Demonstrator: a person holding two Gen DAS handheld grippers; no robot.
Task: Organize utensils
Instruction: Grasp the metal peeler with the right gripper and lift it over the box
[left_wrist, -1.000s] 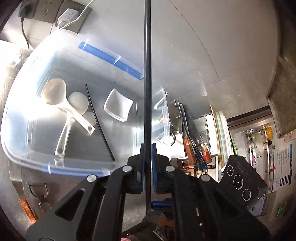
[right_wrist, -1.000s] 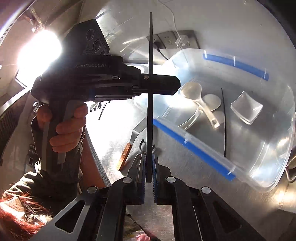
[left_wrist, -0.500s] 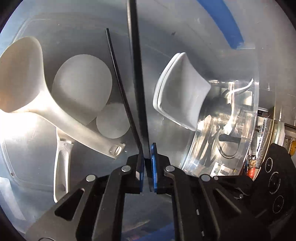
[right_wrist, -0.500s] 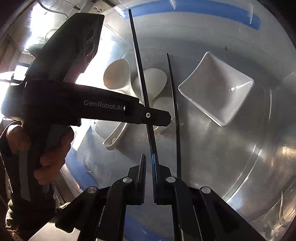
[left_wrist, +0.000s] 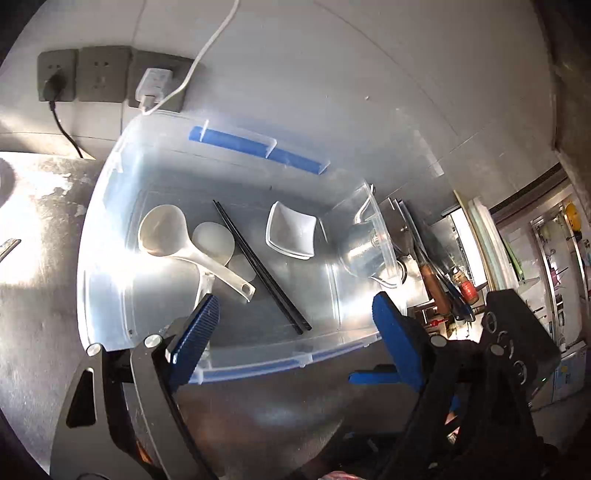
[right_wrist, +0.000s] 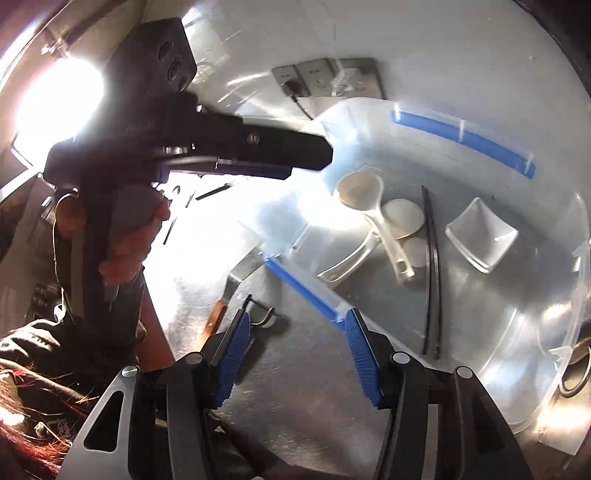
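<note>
Steel counter (left_wrist: 44, 258); chopsticks (left_wrist: 260, 267) mid-bin (left_wrist: 110, 206); both claws opening, empty.

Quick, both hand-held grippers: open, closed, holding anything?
Left hand-held gripper: jaws opening, nothing between them.
Right hand-held gripper: jaws opening, nothing between them.

Sun glare (right_wrist: 59, 99) hides the counter by the left gripper (right_wrist: 236, 155), which is blurry. Kettle (left_wrist: 364, 251) is fuzzy thru the bin wall (left_wrist: 384, 243). Bin's right end is cut off.
</note>
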